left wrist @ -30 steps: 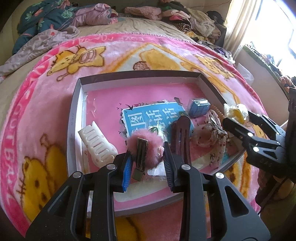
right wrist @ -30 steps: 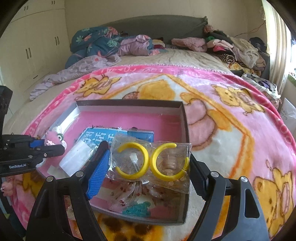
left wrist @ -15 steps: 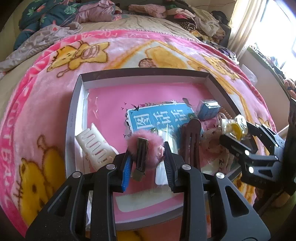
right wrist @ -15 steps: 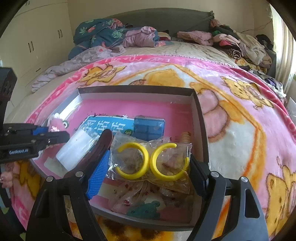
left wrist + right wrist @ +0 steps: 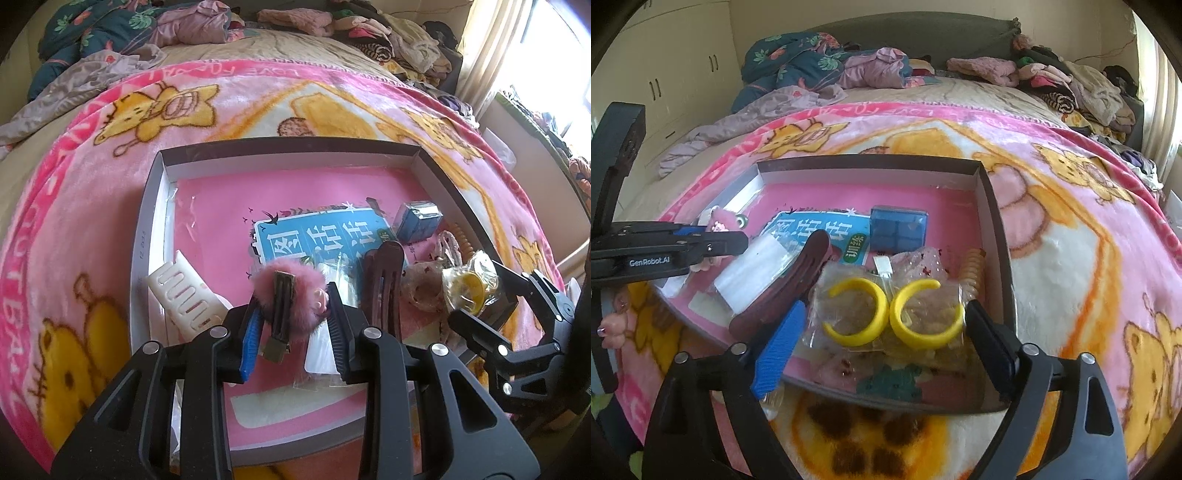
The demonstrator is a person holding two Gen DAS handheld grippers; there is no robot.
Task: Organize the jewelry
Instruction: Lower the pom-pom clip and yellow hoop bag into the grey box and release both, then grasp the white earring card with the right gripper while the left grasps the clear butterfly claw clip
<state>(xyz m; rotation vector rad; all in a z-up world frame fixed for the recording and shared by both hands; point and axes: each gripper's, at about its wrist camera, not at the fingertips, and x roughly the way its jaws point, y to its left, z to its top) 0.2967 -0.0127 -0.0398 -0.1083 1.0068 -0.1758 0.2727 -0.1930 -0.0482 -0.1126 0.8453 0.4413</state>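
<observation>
Pink fluff covers the hair clip (image 5: 291, 295), a furry puff with a dark metal clasp running down its middle and a small pale charm at one edge. It sits pinched between the fingers of the left hand-held gripper (image 5: 293, 332), whose jaws are drawn in narrow on it, above the near part of the tray (image 5: 147, 229). The right hand-held gripper (image 5: 882, 339) stands wider, its blue pad and black pad pressed against the two ends of a clear plastic bag (image 5: 886, 314) that holds two yellow C-shaped hoop earrings (image 5: 925, 317); the bag hangs over the tray's near right corner. Inside the shallow grey-walled tray with its pink floor lie a blue printed card (image 5: 321, 236), a small blue box (image 5: 417, 221), a white claw clip (image 5: 181, 295) at the left wall, a dark brown hair clip (image 5: 380, 273), a flat clear packet (image 5: 757, 269), a speckled translucent pouch (image 5: 421, 288) and a tan spiral hair tie (image 5: 971, 273) by the right wall. The tray rests on a pink cartoon-bear blanket (image 5: 1071, 221) spread on a bed, with heaps of clothes (image 5: 812, 70) along the headboard, cream cupboards (image 5: 683, 74) to the left and a bright curtained window (image 5: 517, 55) at the right.
</observation>
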